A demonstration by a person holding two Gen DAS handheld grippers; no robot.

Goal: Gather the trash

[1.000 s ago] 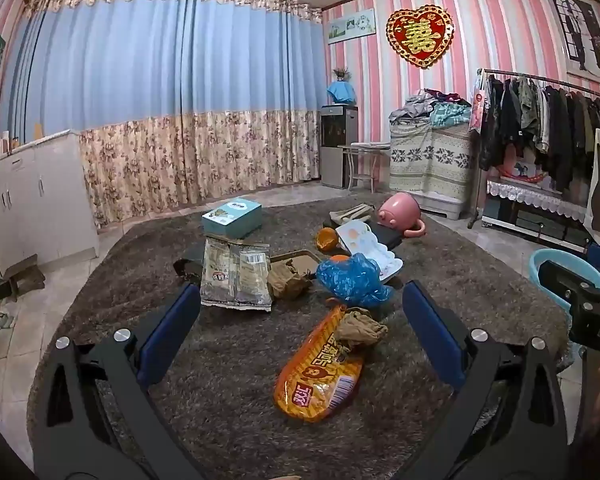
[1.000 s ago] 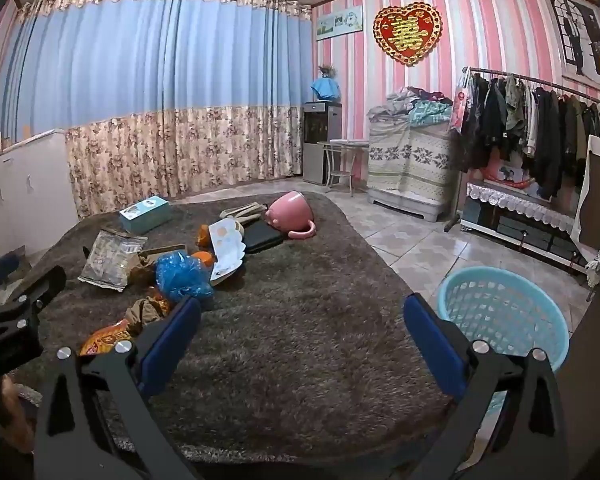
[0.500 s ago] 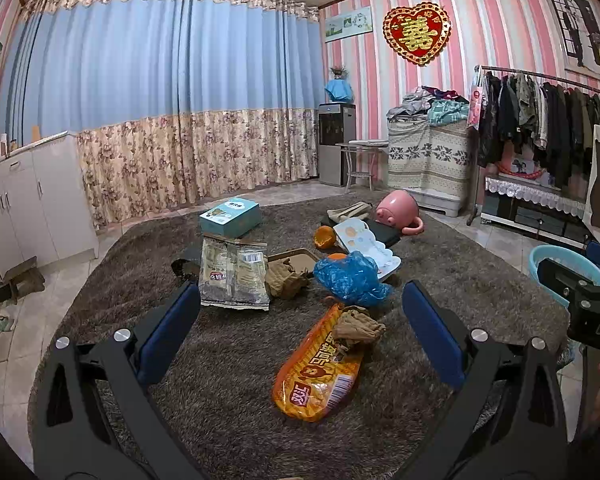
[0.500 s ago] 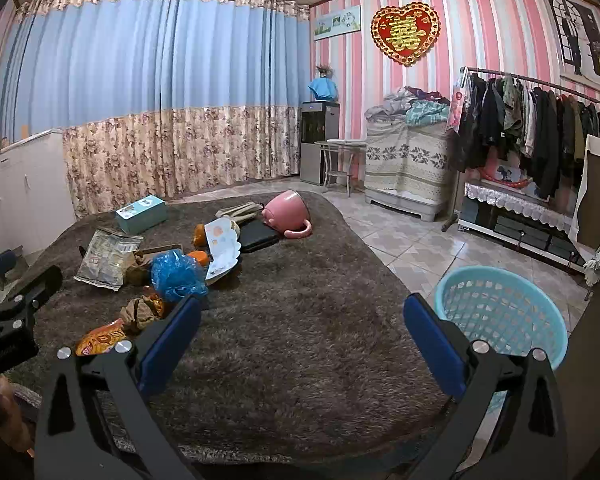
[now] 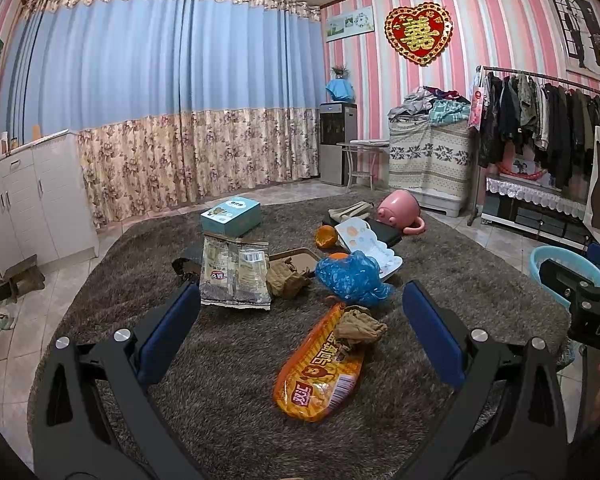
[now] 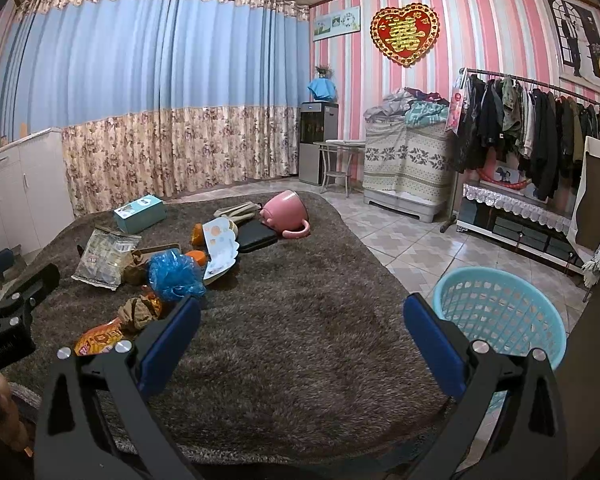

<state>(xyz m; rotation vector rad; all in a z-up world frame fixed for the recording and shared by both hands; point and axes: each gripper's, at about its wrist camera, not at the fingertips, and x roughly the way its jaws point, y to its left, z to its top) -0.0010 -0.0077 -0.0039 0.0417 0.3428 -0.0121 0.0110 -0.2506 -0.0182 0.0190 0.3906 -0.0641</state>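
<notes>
On rug (image 5: 228, 360): orange wrapper (image 5: 320, 372), light, crinkly, slippery. Pinch its near edge. Left gripper (image 5: 300, 328) and right gripper (image 6: 300, 332) both wide open, empty.

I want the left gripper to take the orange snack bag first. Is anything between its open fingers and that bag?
No. The left gripper is open above bare carpet; only crumpled brown paper lies on the orange snack bag's far end.

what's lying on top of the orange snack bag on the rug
A crumpled brown paper wad lies on the far end of the orange snack bag. The print beneath it is covered.
</notes>
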